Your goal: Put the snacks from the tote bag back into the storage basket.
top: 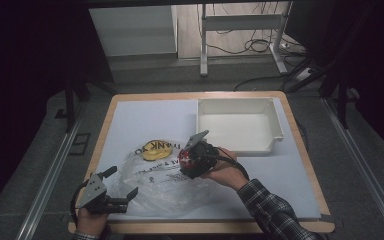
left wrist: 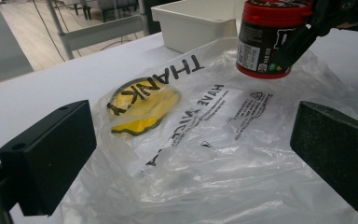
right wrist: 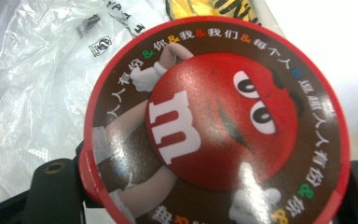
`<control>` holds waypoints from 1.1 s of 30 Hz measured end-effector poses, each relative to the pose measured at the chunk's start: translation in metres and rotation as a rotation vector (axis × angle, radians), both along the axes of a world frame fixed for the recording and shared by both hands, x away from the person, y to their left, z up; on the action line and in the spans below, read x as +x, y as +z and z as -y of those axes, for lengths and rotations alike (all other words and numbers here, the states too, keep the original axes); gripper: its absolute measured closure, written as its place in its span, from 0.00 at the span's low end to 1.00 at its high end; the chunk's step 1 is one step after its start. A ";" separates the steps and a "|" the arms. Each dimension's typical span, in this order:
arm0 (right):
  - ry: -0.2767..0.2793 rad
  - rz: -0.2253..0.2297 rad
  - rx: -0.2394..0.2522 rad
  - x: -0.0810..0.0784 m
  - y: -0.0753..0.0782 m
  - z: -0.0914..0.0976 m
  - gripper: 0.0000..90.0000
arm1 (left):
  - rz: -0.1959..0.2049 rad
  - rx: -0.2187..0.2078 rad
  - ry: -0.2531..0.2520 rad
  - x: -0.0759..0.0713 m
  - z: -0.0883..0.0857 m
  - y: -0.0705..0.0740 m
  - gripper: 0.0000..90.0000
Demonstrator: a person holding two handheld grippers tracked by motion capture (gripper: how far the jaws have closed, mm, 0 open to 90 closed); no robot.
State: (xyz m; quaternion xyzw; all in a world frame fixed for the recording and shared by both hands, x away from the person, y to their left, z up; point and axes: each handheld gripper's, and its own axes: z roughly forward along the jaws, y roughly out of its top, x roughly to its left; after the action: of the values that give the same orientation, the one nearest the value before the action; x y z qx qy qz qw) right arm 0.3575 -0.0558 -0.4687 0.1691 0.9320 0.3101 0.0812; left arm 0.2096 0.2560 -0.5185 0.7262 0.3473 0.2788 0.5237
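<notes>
- Wooden-edged table (top: 300,150) carries a pale sheet over most of its top, and it stands on grey floor, with dark surroundings left and right.
- Taking the clear plastic bag (top: 165,187) as landmark: it lies crumpled on the near-centre of the sheet, printed with black lettering.
- Nearest, at the bag's near left corner, the left gripper (top: 122,186) is held low in the person's left hand (top: 91,221); its jaws stand wide apart with nothing between them, the right-hand jaw over the bag's near edge.
- From the left gripper view, the bag spreads between and beyond the two black jaws.
- Inside the bag, toward its far left part, a flat yellow item (left wrist: 142,109) with dark markings shows through the plastic.
- Over the bag's far right part, the right gripper (top: 192,157) is clamped around a red round candy can (left wrist: 266,39); the person's right hand (top: 225,172), in a plaid sleeve (top: 275,212), comes in from the bag's near right.
- In the left gripper view the can appears raised off the plastic, held upright with its label facing the camera.
- In the right gripper view the can's lid (right wrist: 216,123) shows a red cartoon character with a white "m", ringed by coloured text.
- Beyond the bag, to its far right, a white rectangular bin (top: 277,125) sits on the sheet; what shows of its inside holds nothing.
- Farther off, past the table, a white table frame (top: 240,22) and loose cables (top: 252,47) stand on the floor.
</notes>
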 end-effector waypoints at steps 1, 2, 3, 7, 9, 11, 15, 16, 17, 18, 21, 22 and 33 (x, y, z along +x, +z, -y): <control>-0.003 -0.002 0.000 0.000 0.001 0.001 0.29 | 0.000 -0.004 -0.002 0.000 0.000 0.000 0.00; -0.003 0.001 0.000 0.000 0.001 0.002 0.29 | 0.000 -0.008 -0.003 0.000 0.000 0.000 0.00; -0.004 0.002 0.000 0.000 0.002 0.003 0.29 | 0.000 -0.013 -0.005 0.000 0.000 0.000 0.00; -0.009 0.006 -0.002 -0.001 0.005 0.008 0.29 | 0.003 -0.029 -0.013 0.000 -0.001 0.001 0.00; -0.009 0.008 -0.002 -0.001 0.005 0.010 0.29 | 0.001 -0.033 -0.016 0.000 0.000 0.000 0.00; -0.010 0.010 0.000 -0.001 0.006 0.011 0.29 | 0.003 -0.042 -0.018 0.000 -0.001 0.001 0.00; -0.019 0.017 0.002 -0.002 0.009 0.018 0.29 | 0.006 -0.059 -0.024 -0.001 -0.002 0.001 0.00; -0.023 0.013 0.003 -0.002 0.009 0.019 0.29 | 0.006 -0.059 -0.023 -0.001 -0.002 0.001 0.00; -0.024 0.017 0.002 -0.002 0.010 0.021 0.29 | 0.006 -0.057 -0.022 -0.001 -0.002 0.001 0.00; -0.026 0.021 0.000 -0.002 0.010 0.022 0.29 | 0.005 -0.056 -0.022 -0.001 -0.001 0.001 0.00; -0.031 0.025 -0.002 -0.001 0.012 0.027 0.29 | 0.005 -0.051 -0.022 0.000 -0.001 0.001 0.00; -0.034 0.026 -0.002 -0.001 0.012 0.028 0.29 | 0.004 -0.049 -0.021 0.000 -0.001 0.001 0.00; -0.049 0.038 0.000 0.001 0.019 0.050 0.29 | 0.004 -0.043 -0.020 0.000 -0.001 0.000 0.00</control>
State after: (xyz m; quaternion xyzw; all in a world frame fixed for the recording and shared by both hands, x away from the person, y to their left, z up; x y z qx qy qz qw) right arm 0.3588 -0.1055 -0.4494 0.1861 0.9258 0.3113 0.1063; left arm 0.2096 0.2565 -0.5182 0.7176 0.3451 0.2676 0.5426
